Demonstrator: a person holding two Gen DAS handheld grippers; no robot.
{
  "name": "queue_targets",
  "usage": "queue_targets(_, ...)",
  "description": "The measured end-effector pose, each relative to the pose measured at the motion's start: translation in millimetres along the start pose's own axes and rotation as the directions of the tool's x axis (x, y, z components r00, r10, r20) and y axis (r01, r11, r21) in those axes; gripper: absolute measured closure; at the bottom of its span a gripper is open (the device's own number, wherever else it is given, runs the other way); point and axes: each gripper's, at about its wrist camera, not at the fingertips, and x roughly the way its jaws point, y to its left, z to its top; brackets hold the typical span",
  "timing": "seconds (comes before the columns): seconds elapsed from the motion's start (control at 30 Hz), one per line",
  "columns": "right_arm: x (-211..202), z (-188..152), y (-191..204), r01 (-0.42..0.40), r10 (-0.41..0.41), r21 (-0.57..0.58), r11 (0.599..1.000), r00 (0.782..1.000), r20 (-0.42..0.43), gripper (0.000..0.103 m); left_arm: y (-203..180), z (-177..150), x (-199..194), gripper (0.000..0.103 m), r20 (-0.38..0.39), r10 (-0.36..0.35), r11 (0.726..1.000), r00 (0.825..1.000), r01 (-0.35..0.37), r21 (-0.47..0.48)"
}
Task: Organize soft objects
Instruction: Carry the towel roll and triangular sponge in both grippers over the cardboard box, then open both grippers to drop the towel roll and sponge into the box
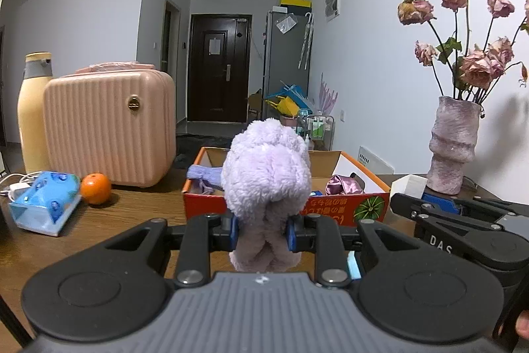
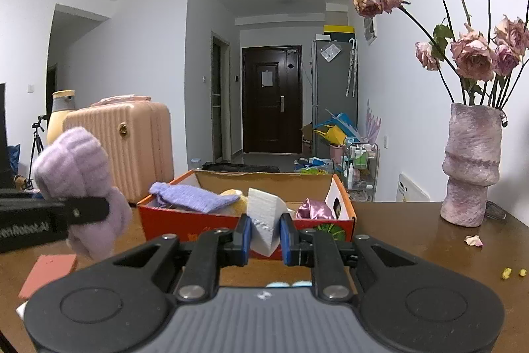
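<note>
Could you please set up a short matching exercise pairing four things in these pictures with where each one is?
Things:
1. fluffy lilac cloth
2. white block
3. orange
4. shiny pink fabric

Places:
A. lying in the orange box
B. clamped in the right gripper
C. on the table beside the pink case
D. clamped in the left gripper

Pairs: 1-D, 2-B, 3-C, 4-A

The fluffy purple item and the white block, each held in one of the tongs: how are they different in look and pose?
The fluffy purple item is lilac and plush, while the white block is white with flat faces and sharp edges. The purple item bulges well above the left tongs; the white block stands as a narrow wedge in the right tongs. Both are clamped between blue pads in front of the orange box.
</note>
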Motion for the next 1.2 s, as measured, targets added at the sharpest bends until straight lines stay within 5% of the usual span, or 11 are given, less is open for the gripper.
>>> queue_targets(0.53,74,25,-33,0.002,-0.003,0.057,0.998,1.0,0.014,0.085,-27,32,80,0.077,0.003,0.058,0.994,0.998,-0.057,-0.09)
queue_targets(1.2,168,44,-49,0.001,0.002,0.053,0.999,0.999,-0.053,0.085,-14,59,171,0.077,-0.041,0.102,0.981,0.994,-0.107,-0.164)
